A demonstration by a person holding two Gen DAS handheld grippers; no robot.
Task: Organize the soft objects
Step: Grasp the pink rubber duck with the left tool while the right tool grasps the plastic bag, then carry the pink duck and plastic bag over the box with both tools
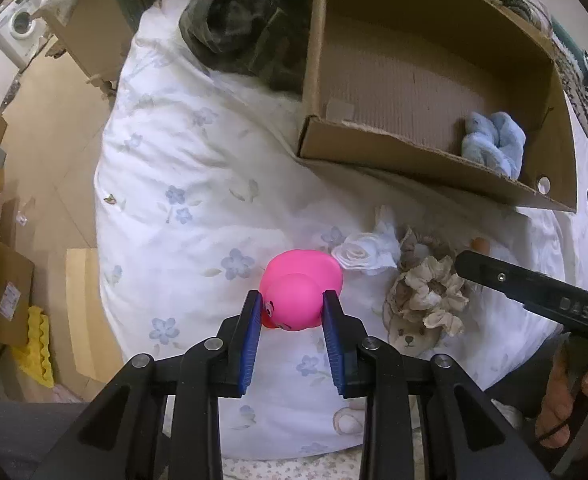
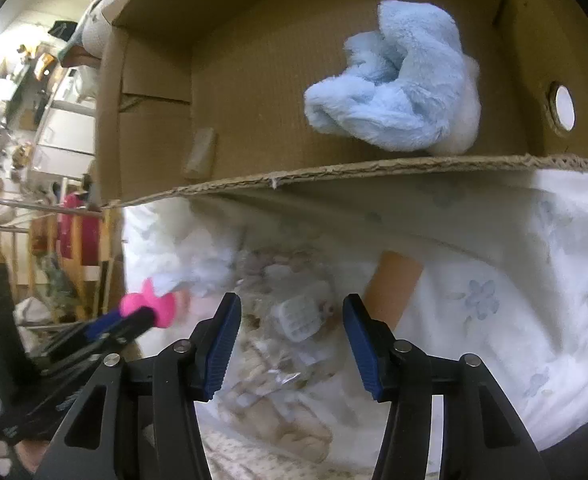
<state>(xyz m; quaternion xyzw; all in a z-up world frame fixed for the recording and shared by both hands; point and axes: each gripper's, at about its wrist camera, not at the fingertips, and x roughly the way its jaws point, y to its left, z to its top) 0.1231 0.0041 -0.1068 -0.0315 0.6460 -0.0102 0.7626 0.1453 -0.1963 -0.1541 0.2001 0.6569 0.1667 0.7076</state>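
While left gripper (image 1: 293, 307) clamps pink squashy rubber duck (image 1: 300, 294) short of brown cardboard box (image 1: 426, 80), light, slippery: hold head sides; right gripper (image 2: 292, 322) apart

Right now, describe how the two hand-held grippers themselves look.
Both match: the left hand-held gripper and right hand-held gripper have glossy black plastic linkage arms joined by round silver pins, ending in ribbed blue rubber finger pads. Seen from the left wrist, the right one's black body carries embossed lettering. No cables show.
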